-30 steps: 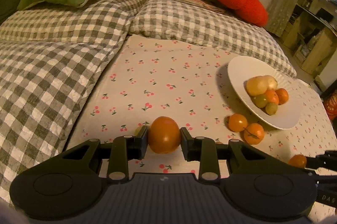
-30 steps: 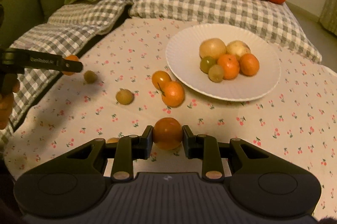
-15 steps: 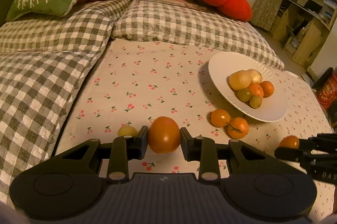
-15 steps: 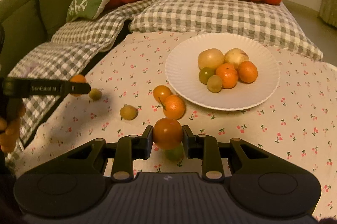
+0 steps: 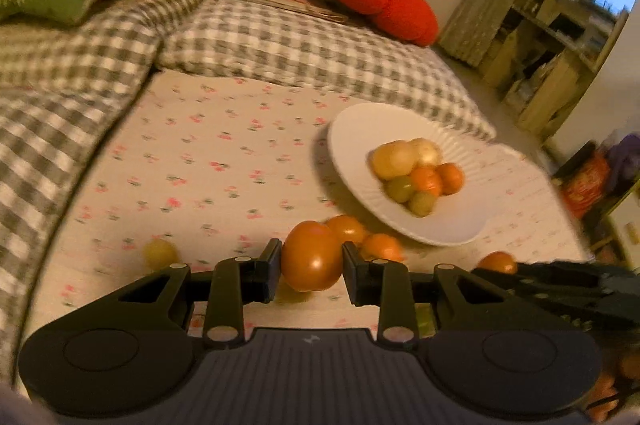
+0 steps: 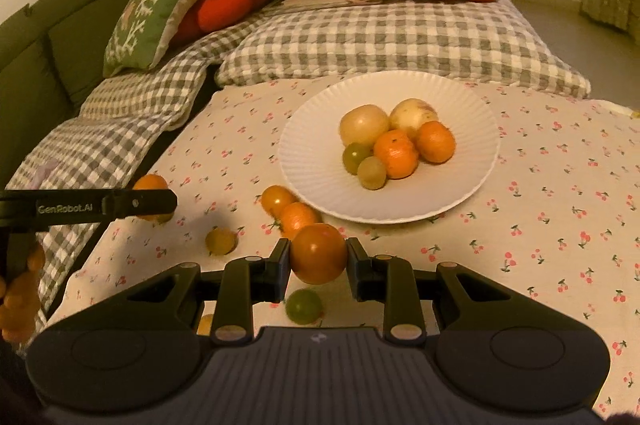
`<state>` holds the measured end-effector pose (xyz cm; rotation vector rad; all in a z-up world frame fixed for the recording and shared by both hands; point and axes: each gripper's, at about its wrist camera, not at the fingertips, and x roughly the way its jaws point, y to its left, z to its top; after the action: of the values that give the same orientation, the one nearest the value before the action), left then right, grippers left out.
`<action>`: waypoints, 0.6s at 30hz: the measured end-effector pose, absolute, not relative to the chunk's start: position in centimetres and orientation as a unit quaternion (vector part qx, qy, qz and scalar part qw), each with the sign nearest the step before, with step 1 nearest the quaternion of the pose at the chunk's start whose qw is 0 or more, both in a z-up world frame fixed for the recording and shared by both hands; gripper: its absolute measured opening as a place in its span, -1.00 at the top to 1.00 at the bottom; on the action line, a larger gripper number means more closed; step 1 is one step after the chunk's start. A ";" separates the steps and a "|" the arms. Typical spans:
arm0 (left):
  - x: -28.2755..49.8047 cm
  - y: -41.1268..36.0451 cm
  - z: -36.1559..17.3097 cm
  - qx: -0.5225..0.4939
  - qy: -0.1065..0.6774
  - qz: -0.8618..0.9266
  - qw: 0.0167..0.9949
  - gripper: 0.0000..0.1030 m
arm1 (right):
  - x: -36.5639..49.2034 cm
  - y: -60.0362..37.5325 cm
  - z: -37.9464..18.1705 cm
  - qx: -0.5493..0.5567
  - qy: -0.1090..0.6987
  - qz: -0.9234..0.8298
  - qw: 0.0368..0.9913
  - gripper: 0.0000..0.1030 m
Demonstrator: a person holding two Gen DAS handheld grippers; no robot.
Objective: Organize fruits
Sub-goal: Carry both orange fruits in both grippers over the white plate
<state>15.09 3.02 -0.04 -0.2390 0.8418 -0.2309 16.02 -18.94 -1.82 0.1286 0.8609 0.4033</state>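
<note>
**Both tools loaded, fruit held above the cloth**

Left tool (image 5: pixel 311 261): jaws pinched on an orange-brown tomato (image 5: pixel 312 256), pads on both sides, fruit clear of the cherry-print cloth (image 5: pixel 208 161). Frame is motion-blurred.

Right tool (image 6: pixel 318 259): jaws pinched on a second orange-brown tomato (image 6: pixel 319 253), also held off the cloth. A green fruit (image 6: pixel 304 306) lies on the cloth right under it.

White plate (image 6: pixel 312 193) sits on the cloth ahead of the right tool, in front of the grey checked cushion (image 6: pixel 384 37). On it, bunched together and touching: two pale yellow fruits, two oranges, two small green ones.

Loose on the cloth:
- two small orange fruits (image 6: pixel 290 209) side by side, just off the plate's near-left rim, the nearer one just beyond the right tool's tomato
- a yellow-green fruit (image 6: pixel 220 241) further left
- another small yellowish one partly hidden behind the right tool's left finger link

In the right wrist view the left tool comes in from the left edge, tomato partly hidden behind its finger. In the left wrist view the right tool enters from the right edge with its tomato showing at the tip.

Red plush cushions and a green patterned pillow (image 6: pixel 148 21) are piled at the back.
</note>
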 end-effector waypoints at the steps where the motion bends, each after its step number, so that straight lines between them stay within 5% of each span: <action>1: 15.2 2.9 -0.1 -0.124 0.408 -0.115 0.897 0.66 | 16.1 -19.2 -1.8 0.067 0.412 0.189 0.889 0.49; 18: 20.0 -2.6 -1.0 -0.070 0.383 -0.155 0.908 0.65 | 19.2 -22.0 -2.2 0.136 0.391 0.094 0.905 0.49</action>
<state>19.97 -2.63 -0.97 -0.1449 0.7895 -0.3198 19.20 -22.03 -2.24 0.2800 0.8085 0.1934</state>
